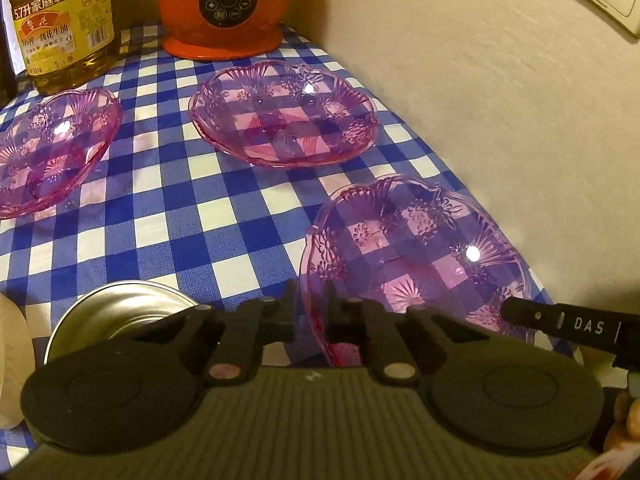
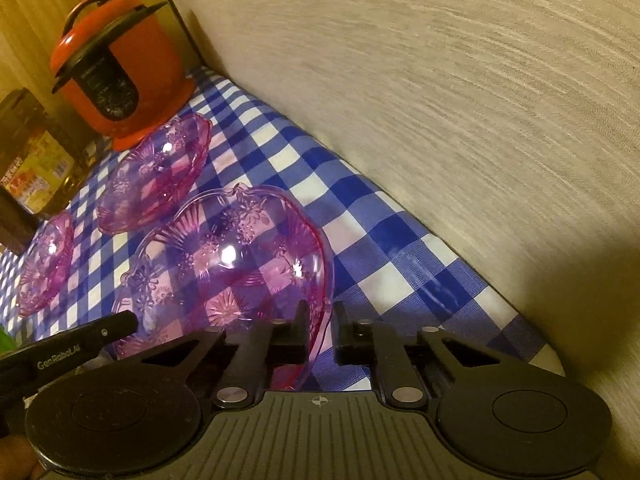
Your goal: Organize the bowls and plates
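I have both grippers clamped on the same pink plastic plate — one on each side of its scalloped rim. In the left wrist view the left gripper has its jaws closed on the plate's left rim, which runs up between the two fingers. In the right wrist view the right gripper pinches the opposite rim in the same way, jaws drawn in with only the thin rim between them. Each camera also catches the tip of the other gripper at the plate's far side.

The held plate sits at the near end of the checked tablecloth, close to the edge that runs along the wall. Whether it rests on the cloth or is lifted clear, I cannot tell.

Two more pink plates lie flat on the cloth, apart from each other:
- the second plate is farther along the wall-side edge, just in front of the orange cooker at the far end;
- the third plate is toward the opposite edge, near the oil bottle.

A metal bowl stands near the left gripper, on the cloth's near edge — partly hidden behind the gripper body.
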`<state>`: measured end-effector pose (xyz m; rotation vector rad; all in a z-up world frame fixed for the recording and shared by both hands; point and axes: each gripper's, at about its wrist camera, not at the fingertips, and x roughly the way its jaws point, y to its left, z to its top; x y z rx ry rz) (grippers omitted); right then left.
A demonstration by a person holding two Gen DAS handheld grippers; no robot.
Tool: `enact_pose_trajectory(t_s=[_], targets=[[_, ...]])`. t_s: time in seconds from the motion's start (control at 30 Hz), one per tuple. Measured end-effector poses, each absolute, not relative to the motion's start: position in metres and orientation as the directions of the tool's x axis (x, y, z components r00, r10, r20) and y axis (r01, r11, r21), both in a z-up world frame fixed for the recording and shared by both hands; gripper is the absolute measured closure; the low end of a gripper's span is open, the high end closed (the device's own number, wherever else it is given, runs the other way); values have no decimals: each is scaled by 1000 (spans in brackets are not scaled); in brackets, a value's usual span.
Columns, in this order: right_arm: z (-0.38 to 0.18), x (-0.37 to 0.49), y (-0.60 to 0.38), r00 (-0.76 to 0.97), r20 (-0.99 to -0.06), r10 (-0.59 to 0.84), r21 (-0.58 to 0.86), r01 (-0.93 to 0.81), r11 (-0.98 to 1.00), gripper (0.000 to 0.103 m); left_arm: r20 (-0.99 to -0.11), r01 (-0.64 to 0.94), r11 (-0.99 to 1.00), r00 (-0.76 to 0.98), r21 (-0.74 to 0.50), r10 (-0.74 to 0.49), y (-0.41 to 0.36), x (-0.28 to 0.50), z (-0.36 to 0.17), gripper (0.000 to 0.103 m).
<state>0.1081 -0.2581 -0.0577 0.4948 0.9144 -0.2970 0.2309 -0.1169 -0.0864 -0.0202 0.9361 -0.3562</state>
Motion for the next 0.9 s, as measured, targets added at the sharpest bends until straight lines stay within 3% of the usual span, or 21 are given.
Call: enact_pose_trajectory(t_s=[0.53,0.9], targets=[[-23,98,-256,655,-755,-13,319,385,866,93,-737,267,948,603,-172,-304,-107,216,-44,94],[14,158,-230,751,-660,-11,310,286,907,93,-669,211,962,691,-174,-273,-73,261,-11,93]])
